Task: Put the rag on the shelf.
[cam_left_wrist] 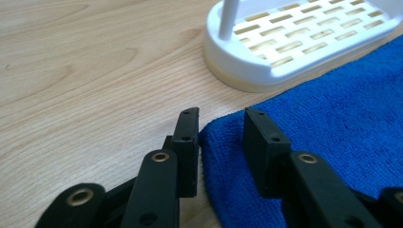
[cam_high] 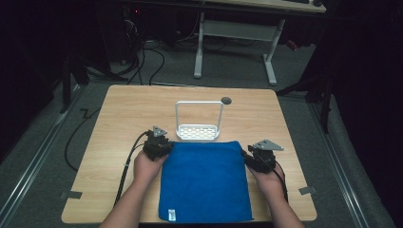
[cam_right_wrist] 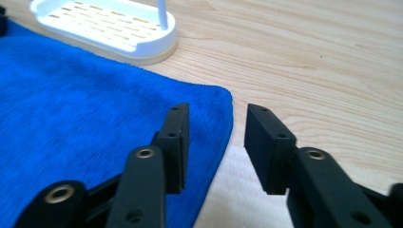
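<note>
Lying flat on the desk (cam_high: 119, 118), blue towel (cam_high: 204, 180) touches the white rack (cam_high: 197, 132) at its far edge. Left tool (cam_left_wrist: 221, 124) straddles the towel's far-left corner, jaws parted, pads not pressing. Right tool (cam_right_wrist: 216, 124) straddles the far-right corner, likewise parted, gripping nothing.

No text, number or brand can be read anywhere. The one candidate is a small white tag (cam_high: 172, 214) sewn on the blue towel (cam_high: 204, 180), at its near edge, well back from the left gripper (cam_high: 158, 146) toward the person; its print is too small to make out.
</note>
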Motion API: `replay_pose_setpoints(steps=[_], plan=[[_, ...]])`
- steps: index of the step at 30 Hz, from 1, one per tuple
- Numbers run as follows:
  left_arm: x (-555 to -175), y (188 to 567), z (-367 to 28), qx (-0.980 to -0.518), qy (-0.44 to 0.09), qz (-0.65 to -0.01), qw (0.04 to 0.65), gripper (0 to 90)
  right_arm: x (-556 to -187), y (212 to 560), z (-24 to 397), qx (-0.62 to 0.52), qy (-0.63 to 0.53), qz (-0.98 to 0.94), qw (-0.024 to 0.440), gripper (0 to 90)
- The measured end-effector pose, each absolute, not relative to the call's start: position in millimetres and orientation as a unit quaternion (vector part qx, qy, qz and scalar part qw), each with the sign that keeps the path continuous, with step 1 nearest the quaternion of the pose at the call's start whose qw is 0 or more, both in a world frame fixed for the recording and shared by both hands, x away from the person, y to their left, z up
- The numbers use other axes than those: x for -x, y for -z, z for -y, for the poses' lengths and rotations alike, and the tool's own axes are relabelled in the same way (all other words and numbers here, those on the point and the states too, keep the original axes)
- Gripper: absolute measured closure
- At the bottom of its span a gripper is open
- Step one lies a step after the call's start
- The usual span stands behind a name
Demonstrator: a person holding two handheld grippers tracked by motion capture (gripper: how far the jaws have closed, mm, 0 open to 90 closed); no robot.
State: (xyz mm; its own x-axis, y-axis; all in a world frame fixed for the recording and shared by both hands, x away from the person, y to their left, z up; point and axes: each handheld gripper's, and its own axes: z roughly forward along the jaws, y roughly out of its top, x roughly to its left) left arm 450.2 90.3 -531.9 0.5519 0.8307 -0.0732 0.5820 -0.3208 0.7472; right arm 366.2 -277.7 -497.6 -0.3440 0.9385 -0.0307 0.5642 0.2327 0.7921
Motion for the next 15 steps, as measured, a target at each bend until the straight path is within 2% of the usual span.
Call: replay_pose_setpoints(steps=[7,15], plan=[[-448,534,-91,-0.789,-0.166,-0.448,0.387,77.9,-398,510,275,-0.532,-0.339,-0.735,0.248,63.0],[-447,535,-91,-0.790,-0.160,-0.445,0.390,85.0,-423,524,273,-0.558,-0.332,-0.726,0.226,61.6]])
